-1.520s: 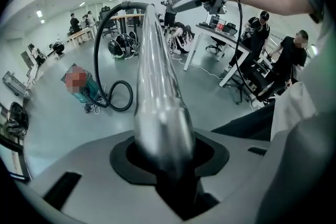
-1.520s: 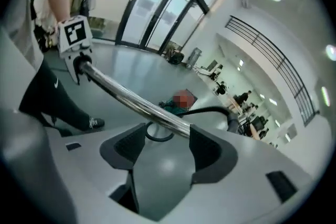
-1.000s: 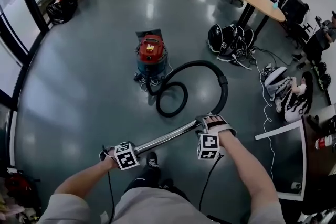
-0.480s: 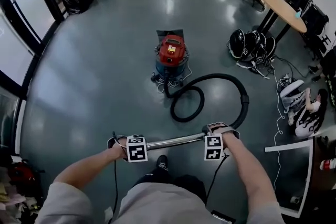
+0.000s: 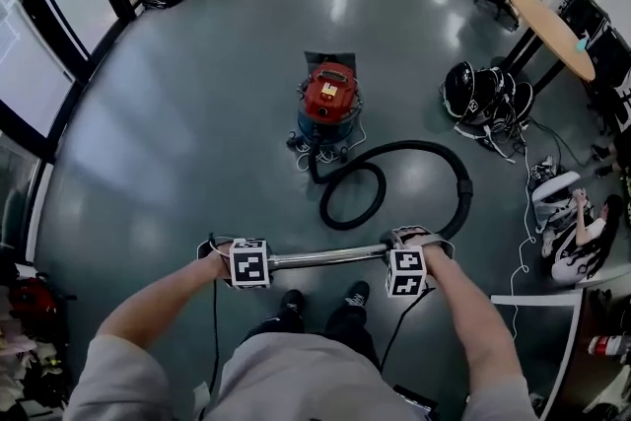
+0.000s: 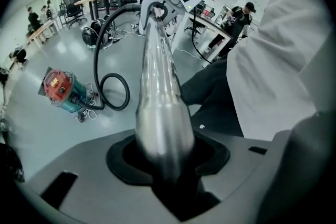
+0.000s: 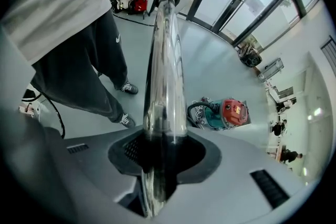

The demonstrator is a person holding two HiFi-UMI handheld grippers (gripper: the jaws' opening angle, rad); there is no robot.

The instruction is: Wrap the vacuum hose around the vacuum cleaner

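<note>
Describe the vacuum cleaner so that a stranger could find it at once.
Look at the middle of the grey floor, left of the round wooden table. The vacuum cleaner stands there, a black hose looping from it. Its red top and teal body set it apart from the black gear nearby.

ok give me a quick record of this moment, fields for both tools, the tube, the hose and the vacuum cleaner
left tool: shut on the metal tube, at one end
right tool: jaws have just been closing; tube between them, gripped at the other end
metal tube: held roughly level across the person's front
hose: black, curls into one loop on the floor, not wrapped
vacuum cleaner: red top, standing on the floor ahead
</note>
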